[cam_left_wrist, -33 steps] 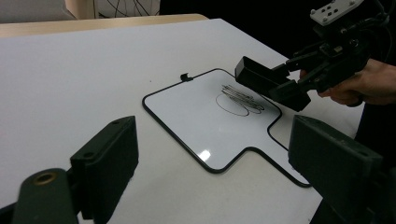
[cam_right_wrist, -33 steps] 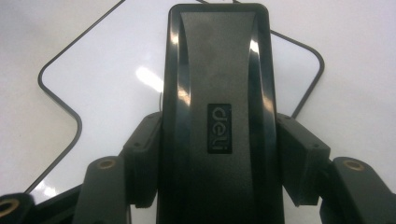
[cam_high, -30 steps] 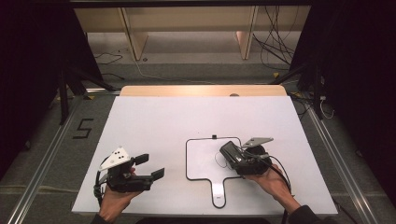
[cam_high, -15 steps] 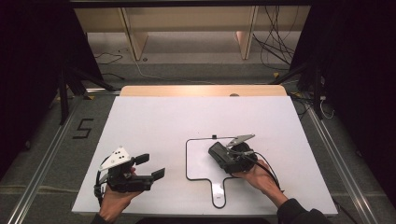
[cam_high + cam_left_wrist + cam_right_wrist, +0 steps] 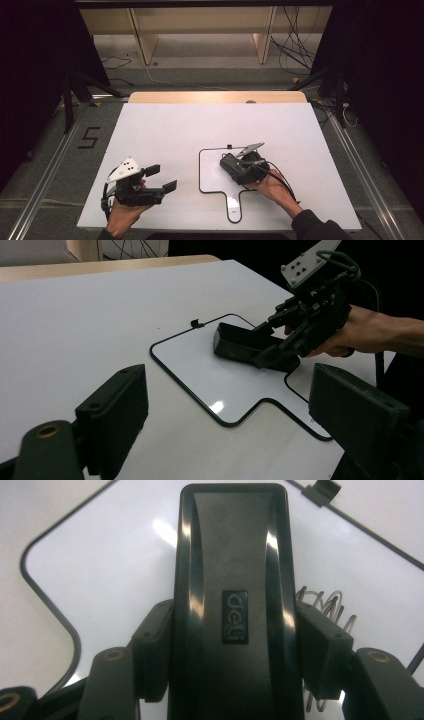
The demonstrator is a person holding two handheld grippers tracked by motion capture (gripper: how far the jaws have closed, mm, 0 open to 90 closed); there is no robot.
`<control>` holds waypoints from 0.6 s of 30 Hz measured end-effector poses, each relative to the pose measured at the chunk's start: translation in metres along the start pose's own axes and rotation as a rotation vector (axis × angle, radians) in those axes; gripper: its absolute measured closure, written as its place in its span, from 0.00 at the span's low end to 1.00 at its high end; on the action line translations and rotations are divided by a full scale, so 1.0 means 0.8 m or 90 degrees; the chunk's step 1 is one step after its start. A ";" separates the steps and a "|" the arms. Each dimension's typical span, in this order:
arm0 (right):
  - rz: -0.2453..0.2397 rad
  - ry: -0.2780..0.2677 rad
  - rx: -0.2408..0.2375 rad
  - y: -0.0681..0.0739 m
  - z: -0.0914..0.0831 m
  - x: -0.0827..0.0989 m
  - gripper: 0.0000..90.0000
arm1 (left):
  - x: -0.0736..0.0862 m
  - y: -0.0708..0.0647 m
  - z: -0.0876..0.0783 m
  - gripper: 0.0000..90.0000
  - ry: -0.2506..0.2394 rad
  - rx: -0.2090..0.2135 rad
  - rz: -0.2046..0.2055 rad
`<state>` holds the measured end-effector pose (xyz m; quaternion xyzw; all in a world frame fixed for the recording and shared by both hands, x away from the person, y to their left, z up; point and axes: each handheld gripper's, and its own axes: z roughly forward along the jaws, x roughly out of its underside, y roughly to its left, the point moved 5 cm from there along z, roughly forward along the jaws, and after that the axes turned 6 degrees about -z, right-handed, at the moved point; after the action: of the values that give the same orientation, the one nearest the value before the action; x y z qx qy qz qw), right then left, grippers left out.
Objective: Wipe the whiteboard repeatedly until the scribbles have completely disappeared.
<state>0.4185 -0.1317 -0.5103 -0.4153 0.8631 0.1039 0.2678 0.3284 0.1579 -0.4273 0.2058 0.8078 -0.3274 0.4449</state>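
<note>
Mostly I have bare white table (image 5: 200,130) to work with: its far half and left side are free, and the wooden far edge (image 5: 215,97) sits well beyond both hands. Near right of centre lies the small whiteboard (image 5: 212,172), its handle pointing toward the near edge, with a loop of scribble (image 5: 325,602) showing beside my right jaw.

Compared with a second ago, my right gripper (image 5: 240,167) has slid left and farther onto the board, carrying the black eraser (image 5: 232,590) with it; my left gripper (image 5: 162,179) has not moved.

On the right, the jaws are clamped against both long sides of the eraser, whose base lies on the board. On the left, near the table's near-left corner, the jaws stand wide apart around nothing, aimed across at the board.
</note>
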 end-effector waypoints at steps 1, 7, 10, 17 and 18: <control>-0.002 0.001 0.000 -0.001 0.001 0.000 0.45 | 0.000 0.000 0.000 0.17 0.000 0.000 0.000; 0.002 0.001 0.000 -0.002 0.002 0.000 0.45 | 0.000 0.000 0.000 0.17 0.000 0.000 0.001; -0.004 -0.003 0.004 -0.005 0.002 0.001 0.45 | 0.000 0.000 0.000 0.17 0.000 0.000 0.001; 0.018 -0.007 0.024 -0.022 -0.002 0.009 0.45 | 0.000 0.000 -0.001 0.17 -0.001 -0.001 0.000; 0.027 -0.010 0.029 -0.026 -0.003 0.010 0.45 | 0.000 0.000 0.000 0.17 -0.003 -0.001 -0.002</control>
<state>0.4296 -0.1507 -0.5120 -0.3901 0.8717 0.0928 0.2816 0.3283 0.1581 -0.4269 0.2034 0.8074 -0.3280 0.4463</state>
